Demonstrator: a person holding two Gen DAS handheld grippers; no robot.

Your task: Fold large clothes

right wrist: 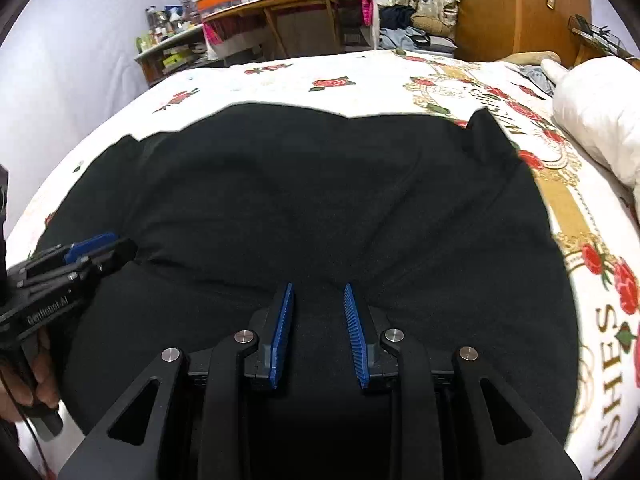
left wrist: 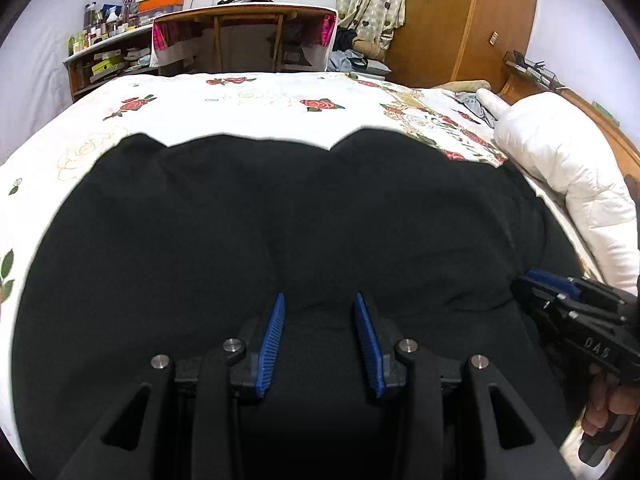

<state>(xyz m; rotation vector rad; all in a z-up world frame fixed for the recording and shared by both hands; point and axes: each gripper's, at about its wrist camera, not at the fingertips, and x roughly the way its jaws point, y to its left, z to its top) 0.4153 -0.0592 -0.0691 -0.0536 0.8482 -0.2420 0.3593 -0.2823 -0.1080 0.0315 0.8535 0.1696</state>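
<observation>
A large black garment (left wrist: 260,208) (right wrist: 320,184) lies spread over the rose-patterned bed sheet (left wrist: 260,96) (right wrist: 360,76). My left gripper (left wrist: 319,298) is shut on a thick bunch of its near edge, and creases fan out from the blue pads (left wrist: 276,328). My right gripper (right wrist: 319,285) is shut on the same edge further right, which is raised off the bed. Each gripper shows in the other's view, the right gripper (left wrist: 524,280) at the garment's right side and the left gripper (right wrist: 120,246) at its left. Cloth hangs down below both.
A white quilt (left wrist: 560,160) (right wrist: 592,112) is bundled along the bed's right side. Beyond the bed stand a wooden desk (left wrist: 244,12), cluttered shelves (left wrist: 104,60) and a wardrobe (left wrist: 460,20). A person's hand (left wrist: 600,408) (right wrist: 40,368) grips each handle.
</observation>
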